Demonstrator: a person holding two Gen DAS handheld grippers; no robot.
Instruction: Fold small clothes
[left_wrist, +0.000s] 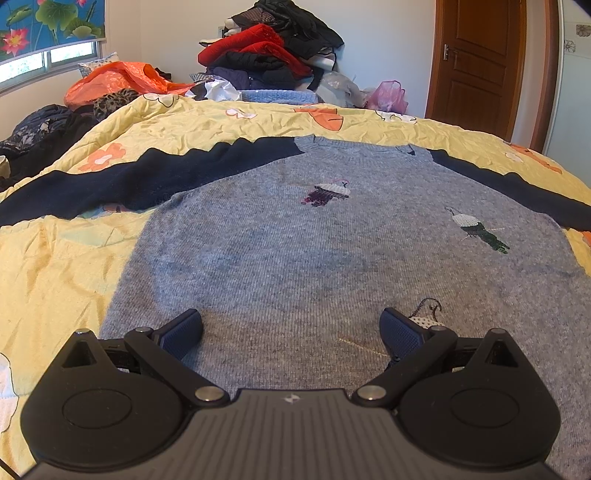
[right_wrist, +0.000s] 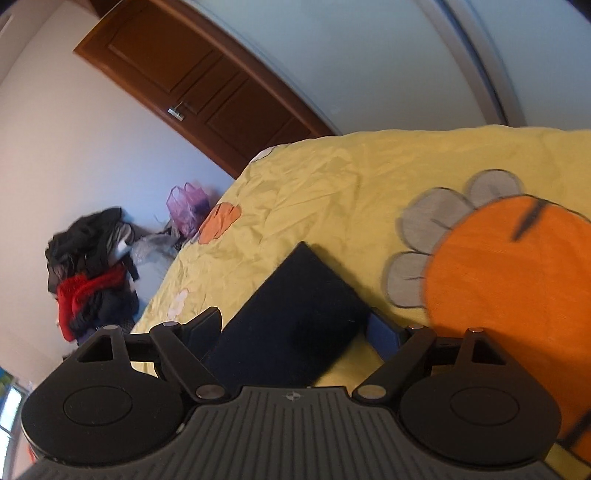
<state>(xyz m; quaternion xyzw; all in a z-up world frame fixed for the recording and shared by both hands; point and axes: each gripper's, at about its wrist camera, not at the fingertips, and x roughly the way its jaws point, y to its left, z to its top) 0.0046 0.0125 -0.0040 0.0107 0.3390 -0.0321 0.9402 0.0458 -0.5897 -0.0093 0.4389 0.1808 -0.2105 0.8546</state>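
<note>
A small grey knit sweater (left_wrist: 295, 251) with navy sleeves lies flat and spread out on the yellow floral quilt (left_wrist: 55, 266). Its left sleeve (left_wrist: 140, 177) and right sleeve (left_wrist: 517, 192) stretch outward. My left gripper (left_wrist: 291, 328) is open and empty, low over the sweater's hem. In the right wrist view my right gripper (right_wrist: 295, 328) is open, its fingers either side of the navy sleeve cuff (right_wrist: 295, 317), which lies on the quilt (right_wrist: 332, 184). I cannot tell if the fingers touch the cuff.
A heap of red, black and dark clothes (left_wrist: 273, 48) and plastic bags (left_wrist: 388, 94) stands at the bed's far end. An orange bag (left_wrist: 118, 79) and dark clothes (left_wrist: 40, 129) lie at the far left. A brown door (left_wrist: 480, 62) is at the right.
</note>
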